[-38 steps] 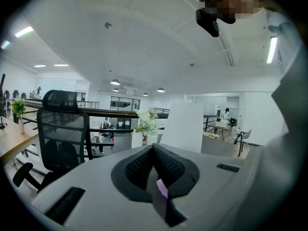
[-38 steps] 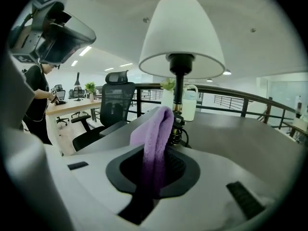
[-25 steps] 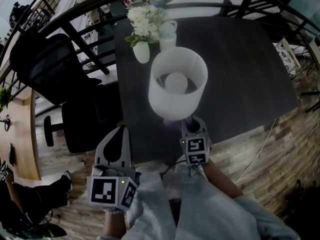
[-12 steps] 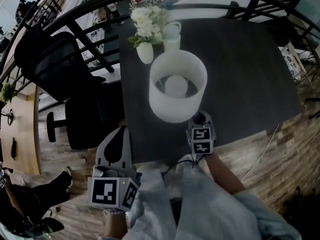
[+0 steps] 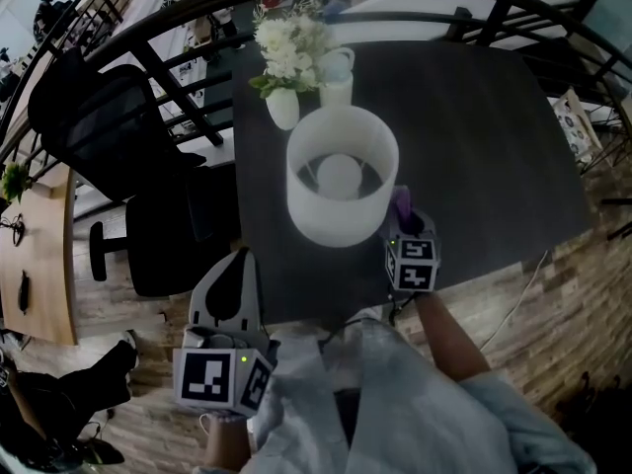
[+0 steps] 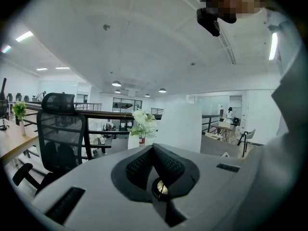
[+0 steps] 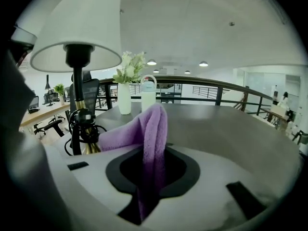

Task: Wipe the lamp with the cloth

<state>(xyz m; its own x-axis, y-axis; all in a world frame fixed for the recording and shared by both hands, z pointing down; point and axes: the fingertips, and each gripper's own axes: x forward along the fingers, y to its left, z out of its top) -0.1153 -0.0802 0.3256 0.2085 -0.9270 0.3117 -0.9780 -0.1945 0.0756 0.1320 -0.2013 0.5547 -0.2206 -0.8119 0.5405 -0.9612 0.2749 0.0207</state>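
My right gripper (image 5: 403,217) reaches over the near edge of the dark grey worktop (image 5: 484,136), just right of the white drum-shaded lamp (image 5: 341,178). Its jaws are clamped on the purple fleecy cloth (image 7: 150,129), which stands up in a fold between them, beside the shade. My left gripper (image 5: 231,282) hangs low by my body, off the worktop, jaws closed together with nothing in them. From above, the shade hides the lamp's base. In the right gripper view the shade is cut off by the frame's top edge, and the black cable (image 7: 85,129) coiled round the stem is partly masked by the gripper.
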